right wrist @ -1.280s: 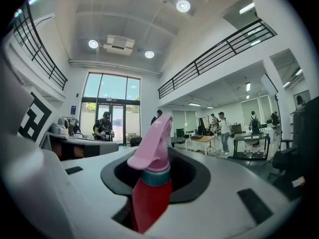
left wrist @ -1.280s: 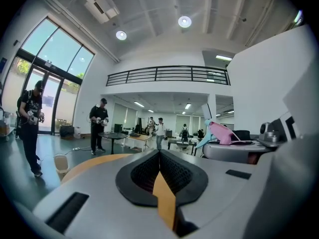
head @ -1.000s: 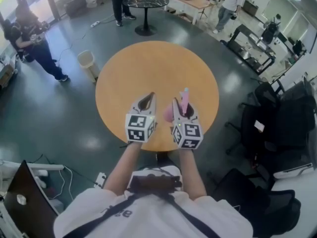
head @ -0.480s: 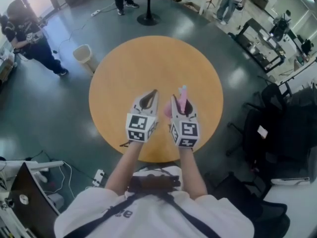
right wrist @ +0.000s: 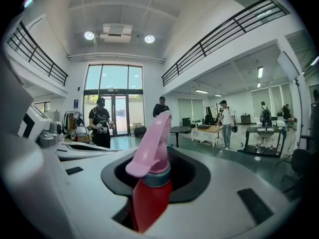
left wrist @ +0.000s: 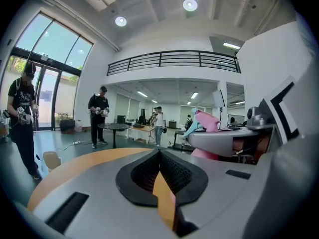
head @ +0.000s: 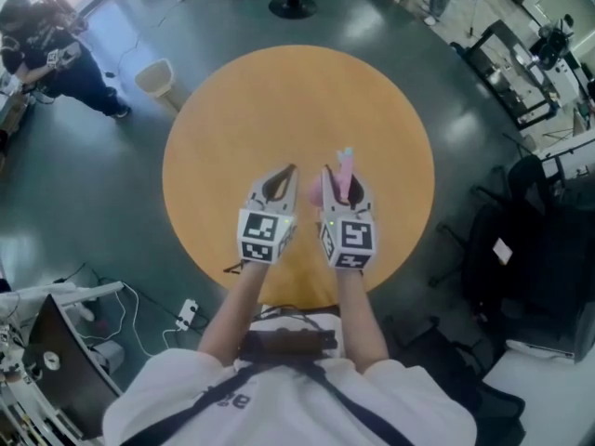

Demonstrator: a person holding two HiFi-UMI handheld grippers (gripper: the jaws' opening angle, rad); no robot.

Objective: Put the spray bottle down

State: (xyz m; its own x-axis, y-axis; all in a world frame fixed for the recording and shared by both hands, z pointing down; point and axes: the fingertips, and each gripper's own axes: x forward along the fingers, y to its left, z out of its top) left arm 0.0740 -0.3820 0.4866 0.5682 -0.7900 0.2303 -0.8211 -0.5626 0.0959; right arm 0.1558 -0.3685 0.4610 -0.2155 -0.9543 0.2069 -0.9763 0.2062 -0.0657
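Observation:
A spray bottle (head: pixel 344 169) with a pink trigger head and a red-pink body stands upright between the jaws of my right gripper (head: pixel 340 180), which is shut on it just below the head. In the right gripper view the bottle (right wrist: pixel 151 183) rises out of the jaws in the middle of the picture. My left gripper (head: pixel 289 170) hovers right beside it, shut with nothing in it; its tips meet in the left gripper view (left wrist: pixel 159 151). Both hang over the near part of the round orange table (head: pixel 279 91). The bottle's base is hidden.
A pale waste bin (head: pixel 156 79) stands on the floor left of the table. One person (head: pixel 46 49) stands at the far left. Black office chairs (head: pixel 535 230) crowd the right side. A dark round table's foot (head: pixel 293 6) sits beyond.
Both grippers have moved forward, further in over the orange table, and a little lower. The bottle stays upright in the right gripper. The left gripper stays shut.

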